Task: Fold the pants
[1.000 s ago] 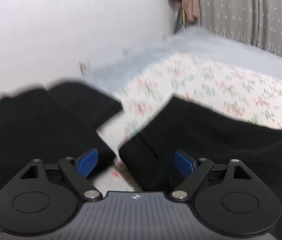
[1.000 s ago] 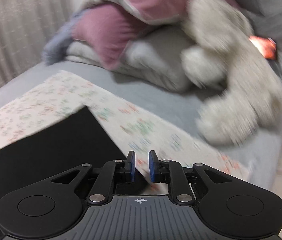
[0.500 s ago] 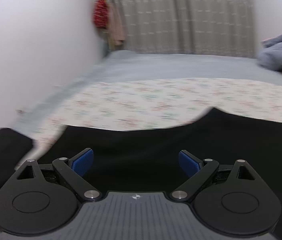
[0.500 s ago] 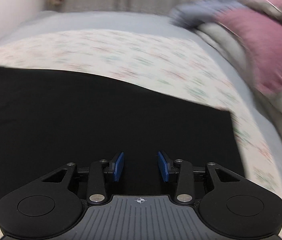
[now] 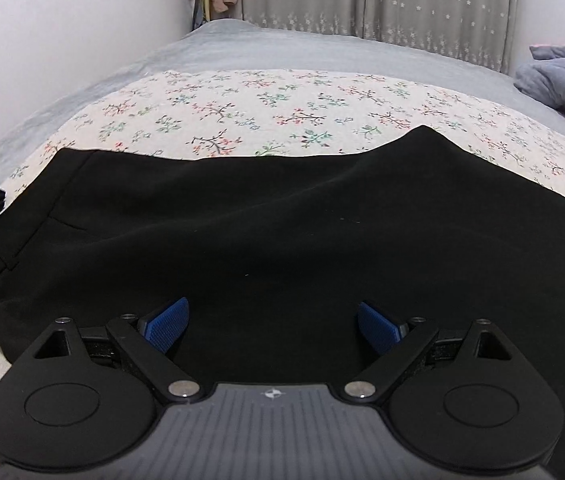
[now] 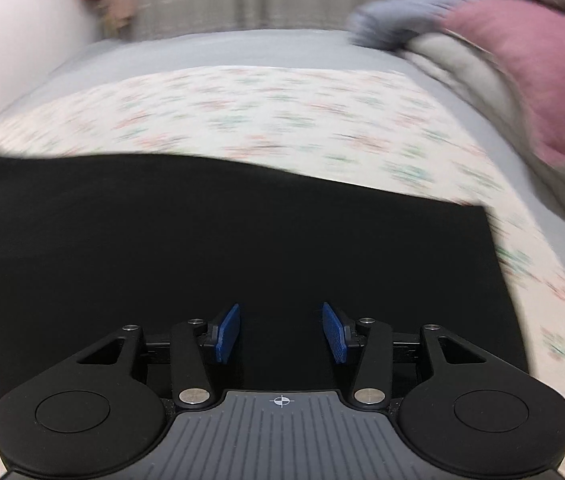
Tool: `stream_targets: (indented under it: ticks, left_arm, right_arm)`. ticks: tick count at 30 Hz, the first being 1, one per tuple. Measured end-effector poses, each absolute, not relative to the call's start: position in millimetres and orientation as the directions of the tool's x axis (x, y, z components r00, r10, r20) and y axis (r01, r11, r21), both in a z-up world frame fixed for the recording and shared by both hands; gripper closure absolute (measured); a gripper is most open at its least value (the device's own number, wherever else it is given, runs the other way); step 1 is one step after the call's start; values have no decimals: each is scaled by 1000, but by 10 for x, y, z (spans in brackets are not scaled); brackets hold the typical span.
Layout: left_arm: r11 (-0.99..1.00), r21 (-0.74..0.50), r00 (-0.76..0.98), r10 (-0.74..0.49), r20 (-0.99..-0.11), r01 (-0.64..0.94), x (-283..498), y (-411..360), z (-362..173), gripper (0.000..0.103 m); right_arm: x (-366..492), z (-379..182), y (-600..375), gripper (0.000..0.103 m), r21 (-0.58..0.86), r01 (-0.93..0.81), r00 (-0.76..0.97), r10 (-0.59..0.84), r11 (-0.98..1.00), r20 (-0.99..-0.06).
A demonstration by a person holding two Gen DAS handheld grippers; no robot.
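Black pants (image 5: 282,232) lie flat across the bed (image 5: 266,52), ready for folding; left hand-held gripper (image 5: 270,324) and right hand-held gripper (image 6: 280,330) hover at six o'clock, both gaping, holding nothing.

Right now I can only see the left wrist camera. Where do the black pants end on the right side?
Observer: In the right wrist view the pants end in a straight edge, with flowery sheet showing past it.
Operator: Is the other gripper holding them?
Observer: No. The right gripper is open, with only black cloth showing between its blue pads and nothing pinched.
Operator: What's over there past the sheet?
Observer: A pink pillow lies on a grey blanket pile, blurred in that view.
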State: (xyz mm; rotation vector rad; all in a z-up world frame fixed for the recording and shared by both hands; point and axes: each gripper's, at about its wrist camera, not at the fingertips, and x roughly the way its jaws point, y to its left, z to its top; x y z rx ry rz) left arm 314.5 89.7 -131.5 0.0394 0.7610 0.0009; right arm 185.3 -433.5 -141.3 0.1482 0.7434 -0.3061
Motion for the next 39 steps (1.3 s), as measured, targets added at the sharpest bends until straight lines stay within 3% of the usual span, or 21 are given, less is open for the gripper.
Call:
stream_targets:
  ticks: [10,11,13,16,18,20,22,25,28,30,34,39]
  left_arm:
    - [992,8,703,96,-705,-128,3045,1176,-1143,8]
    - [990,-19,710,87,-698,-140,2993,1210,-1097,9]
    - [988,-86,747,38,-663,-127,2880,1249,-984,9]
    - [989,-147,789,-82,-609,-11,2749,1114,-880,9]
    - [985,-164,774,-145,-617,54,2730,958,-930,9]
    - [986,-149,729,-158,-666,77,2755,798,-1060,9]
    - [993,-95,672,-119,-731,73,2800,675,-1237,9]
    - [995,25,678,-45,-734,94,2784,566,-1286,4]
    - [1000,-3,657,-18,-754,23,2836,706,-1251,5]
    - [1000,-1,668,3,-744,-6,2810,734,-1198,6]
    - [996,-87,695,-65,-716,4,2677,704,-1086,6]
    - [995,-72,716,-97,-691,66,2553,483,-1046,6]
  right_arm:
    - [1383,-1373,-4965,63,26,555,602,-380,831,-702]
    - [1346,-1357,-4935,56,-15,576,579,-421,817,-698]
    - [1274,-1316,-4865,55,-70,613,552,-490,787,-675]
    - [1159,-1255,-4739,57,28,549,641,-400,835,-655]
    - [1191,-1314,-4596,56,46,486,658,-331,873,-677]
    - [1243,-1419,-4513,54,6,475,621,-330,880,-711]
    - [1230,-1437,-4553,45,-6,491,610,-349,871,-711]
    - [1090,-1414,-4746,45,9,563,583,-390,826,-712]
    - [855,-1372,-4889,43,-23,675,521,-498,737,-693]
    - [598,-1290,-5038,43,133,718,570,-468,683,-675]
    - [141,-1351,-5227,43,530,659,727,-271,534,-631]
    - [-38,-1567,-5146,43,669,634,764,-186,388,-617]
